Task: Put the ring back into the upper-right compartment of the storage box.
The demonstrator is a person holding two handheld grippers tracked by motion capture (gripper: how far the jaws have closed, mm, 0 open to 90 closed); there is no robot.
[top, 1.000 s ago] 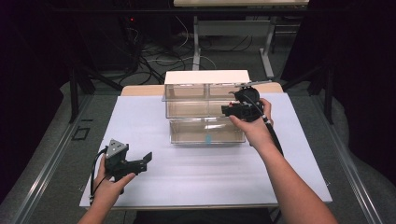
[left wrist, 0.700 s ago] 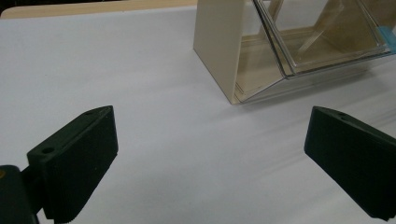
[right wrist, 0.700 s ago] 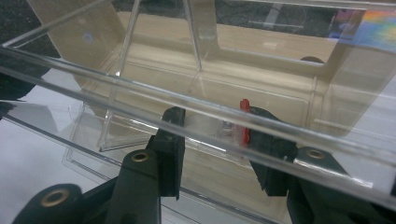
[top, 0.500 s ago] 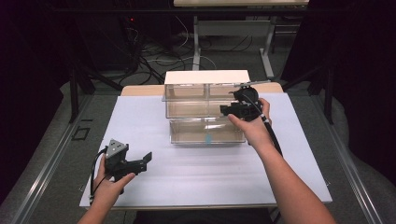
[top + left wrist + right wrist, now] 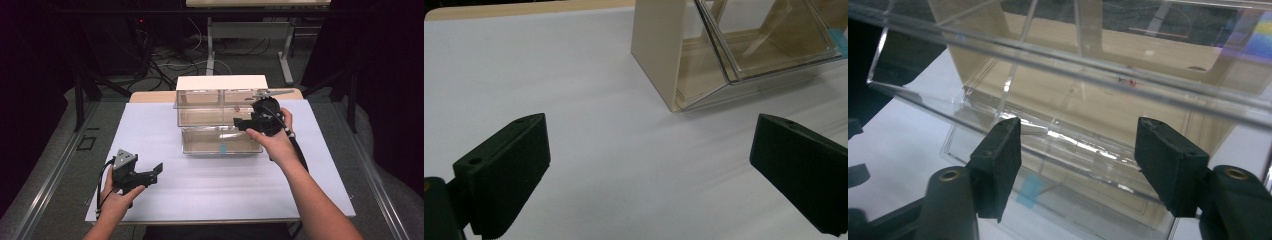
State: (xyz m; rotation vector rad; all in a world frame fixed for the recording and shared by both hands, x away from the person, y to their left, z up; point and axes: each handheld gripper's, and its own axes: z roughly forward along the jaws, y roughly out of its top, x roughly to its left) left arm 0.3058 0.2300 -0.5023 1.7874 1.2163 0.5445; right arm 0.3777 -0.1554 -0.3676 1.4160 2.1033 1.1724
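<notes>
Dark room, cables [image 5: 165, 55] on floor

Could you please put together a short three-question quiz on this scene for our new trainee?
1. True or false: the left gripper holds something.
2. Which gripper is at the clear plastic drawer unit with the cream-coloured casing: A left, B right?
3. Fill in: the small light-blue tag sits on the ____ pulled-out drawer.

Key: 1 false, its jaws are open above the white tabletop. 2 B, the right gripper. 3 lowest.
</notes>
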